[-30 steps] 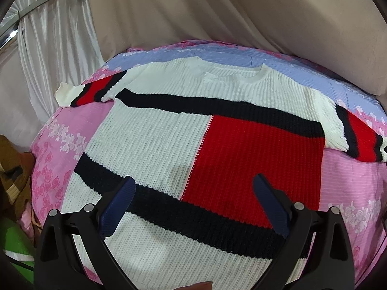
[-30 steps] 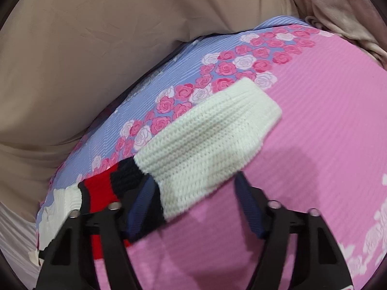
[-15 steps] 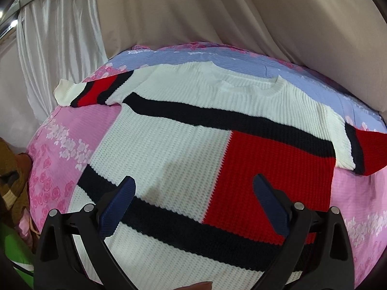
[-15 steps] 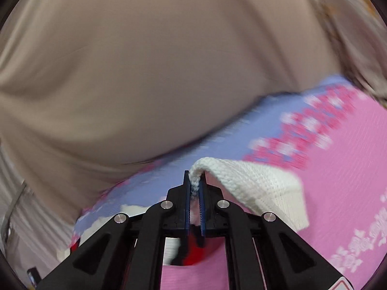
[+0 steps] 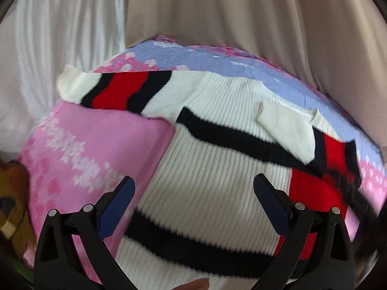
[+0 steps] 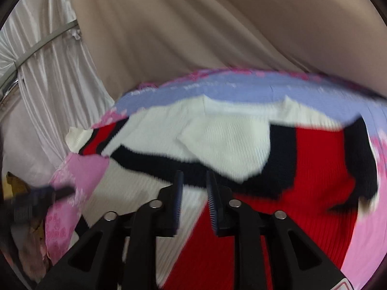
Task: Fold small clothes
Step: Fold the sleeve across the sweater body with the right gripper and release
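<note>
The white, red and black ribbed knit sweater [image 5: 212, 169] lies flat on the pink-and-lilac floral bedspread [image 5: 79, 145], its right sleeve [image 6: 229, 145] already folded across the chest toward ten o'clock; the right gripper [image 6: 193, 193] is opening, nothing between its jaws; the left gripper [image 5: 193, 193] hangs wide apart and empty, probably bound for the outstretched left sleeve [image 5: 116, 91].

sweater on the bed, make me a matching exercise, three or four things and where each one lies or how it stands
Things:
1. right sleeve
2. left sleeve
3. left tongs
4. bedspread

States:
A. spread out flat to the side
B. pink with flowers, under the sweater
C. folded across the chest
D. wide open, empty

Pairs: 1-C, 2-A, 3-D, 4-B
</note>
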Demonstrator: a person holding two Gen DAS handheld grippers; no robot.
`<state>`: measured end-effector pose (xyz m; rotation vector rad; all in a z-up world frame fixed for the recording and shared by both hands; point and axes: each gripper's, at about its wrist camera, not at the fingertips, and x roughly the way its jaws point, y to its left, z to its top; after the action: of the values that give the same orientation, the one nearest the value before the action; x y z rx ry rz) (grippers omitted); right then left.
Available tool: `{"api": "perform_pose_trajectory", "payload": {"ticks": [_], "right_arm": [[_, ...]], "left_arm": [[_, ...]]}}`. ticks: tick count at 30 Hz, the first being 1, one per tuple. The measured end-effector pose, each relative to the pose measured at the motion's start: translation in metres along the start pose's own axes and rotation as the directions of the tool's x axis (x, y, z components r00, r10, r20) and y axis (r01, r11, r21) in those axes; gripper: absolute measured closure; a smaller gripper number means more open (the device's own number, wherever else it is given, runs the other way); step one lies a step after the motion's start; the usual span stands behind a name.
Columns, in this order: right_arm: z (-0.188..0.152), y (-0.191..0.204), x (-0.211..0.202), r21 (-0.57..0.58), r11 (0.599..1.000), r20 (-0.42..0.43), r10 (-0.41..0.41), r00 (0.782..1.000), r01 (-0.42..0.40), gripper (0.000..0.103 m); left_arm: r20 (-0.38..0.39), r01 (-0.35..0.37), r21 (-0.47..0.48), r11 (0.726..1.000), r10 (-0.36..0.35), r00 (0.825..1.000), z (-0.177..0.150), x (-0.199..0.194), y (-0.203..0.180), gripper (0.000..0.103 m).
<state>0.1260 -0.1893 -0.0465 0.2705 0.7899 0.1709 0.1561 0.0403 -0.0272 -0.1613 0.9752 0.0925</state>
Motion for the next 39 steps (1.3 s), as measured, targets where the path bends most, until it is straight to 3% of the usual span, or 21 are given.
{"api": "perform_pose_trajectory", "payload": {"ticks": [2, 4, 7, 10, 12, 13, 14, 15, 17, 18, 21, 24, 27, 28, 30, 32, 34, 37, 39], "right_arm": [[-0.02, -0.013, -0.016, 0.031, 0.996, -0.021, -0.083, 0.996, 0.084, 0.058], [-0.031, -0.038, -0.029, 0.08, 0.983, -0.034, -0.166, 0.986, 0.168, 0.058], [-0.035, -0.088, -0.046, 0.222, 0.931, -0.028, -0.291, 0.956, 0.29, 0.056], [-0.036, -0.128, -0.047, 0.299, 0.884, -0.043, -0.364, 0.931, 0.359, 0.052], [-0.035, -0.148, -0.04, 0.326, 0.87, -0.058, -0.372, 0.926, 0.37, 0.052], [-0.034, -0.155, -0.034, 0.334, 0.866, -0.06, -0.373, 0.926, 0.371, 0.052], [-0.033, -0.162, -0.032, 0.34, 0.862, -0.062, -0.379, 0.923, 0.376, 0.052], [-0.032, -0.164, -0.029, 0.339, 0.86, -0.06, -0.386, 0.921, 0.382, 0.051], [-0.029, -0.169, -0.022, 0.344, 0.857, -0.052, -0.39, 0.919, 0.383, 0.051], [-0.028, -0.172, -0.02, 0.35, 0.856, -0.045, -0.391, 0.919, 0.381, 0.051], [-0.026, -0.178, -0.016, 0.365, 0.855, -0.032, -0.384, 0.923, 0.369, 0.051], [-0.022, -0.178, -0.011, 0.36, 0.861, -0.029, -0.375, 0.927, 0.359, 0.051], [-0.02, -0.181, -0.006, 0.36, 0.861, -0.028, -0.376, 0.926, 0.36, 0.051], [-0.02, -0.182, -0.007, 0.365, 0.858, -0.027, -0.377, 0.926, 0.36, 0.051], [-0.02, -0.181, -0.009, 0.368, 0.855, -0.021, -0.385, 0.923, 0.365, 0.051], [-0.021, -0.181, -0.012, 0.375, 0.852, -0.016, -0.388, 0.922, 0.365, 0.051], [-0.023, -0.182, -0.013, 0.38, 0.85, -0.022, -0.387, 0.922, 0.365, 0.051], [-0.026, -0.182, -0.015, 0.376, 0.849, -0.029, -0.39, 0.921, 0.371, 0.051], [-0.028, -0.182, -0.016, 0.376, 0.85, -0.028, -0.388, 0.921, 0.37, 0.051]], "left_arm": [[-0.018, 0.053, 0.01, 0.999, -0.053, 0.998, 0.017, 0.019, -0.008, 0.007], [-0.03, 0.091, 0.025, 0.996, -0.091, 0.995, 0.029, 0.038, -0.023, 0.007], [-0.095, 0.144, 0.014, 0.99, -0.142, 0.985, 0.046, 0.079, -0.058, 0.007], [-0.174, 0.179, -0.029, 0.984, -0.181, 0.968, 0.051, 0.121, -0.089, 0.009], [-0.2, 0.18, -0.047, 0.983, -0.186, 0.962, 0.05, 0.14, -0.104, 0.021], [-0.21, 0.189, -0.053, 0.981, -0.196, 0.958, 0.05, 0.148, -0.11, 0.035], [-0.215, 0.186, -0.053, 0.981, -0.193, 0.957, 0.049, 0.153, -0.117, 0.042], [-0.192, 0.166, -0.041, 0.985, -0.171, 0.966, 0.049, 0.153, -0.121, 0.046], [-0.176, 0.19, -0.01, 0.982, -0.189, 0.966, 0.053, 0.153, -0.132, 0.085], [-0.177, 0.212, -0.005, 0.977, -0.21, 0.962, 0.056, 0.153, -0.135, 0.094], [-0.115, 0.217, -0.031, 0.976, -0.22, 0.969, 0.071, 0.142, -0.127, 0.103], [-0.045, 0.18, -0.059, 0.982, -0.183, 0.982, 0.09, 0.13, -0.106, 0.103], [-0.048, 0.123, -0.08, 0.989, -0.127, 0.991, 0.1, 0.141, -0.087, 0.103], [-0.063, 0.133, -0.086, 0.987, -0.138, 0.988, 0.099, 0.143, -0.083, 0.103], [-0.104, 0.212, -0.096, 0.972, -0.222, 0.969, 0.094, 0.147, -0.086, 0.094], [-0.129, 0.282, -0.099, 0.954, -0.293, 0.947, 0.082, 0.145, -0.096, 0.059], [-0.132, 0.312, -0.097, 0.945, -0.323, 0.937, 0.076, 0.148, -0.11, 0.046], [-0.169, 0.317, -0.099, 0.943, -0.33, 0.929, 0.073, 0.163, -0.129, 0.041], [-0.192, 0.306, -0.129, 0.943, -0.326, 0.926, 0.069, 0.176, -0.134, 0.05]]}}
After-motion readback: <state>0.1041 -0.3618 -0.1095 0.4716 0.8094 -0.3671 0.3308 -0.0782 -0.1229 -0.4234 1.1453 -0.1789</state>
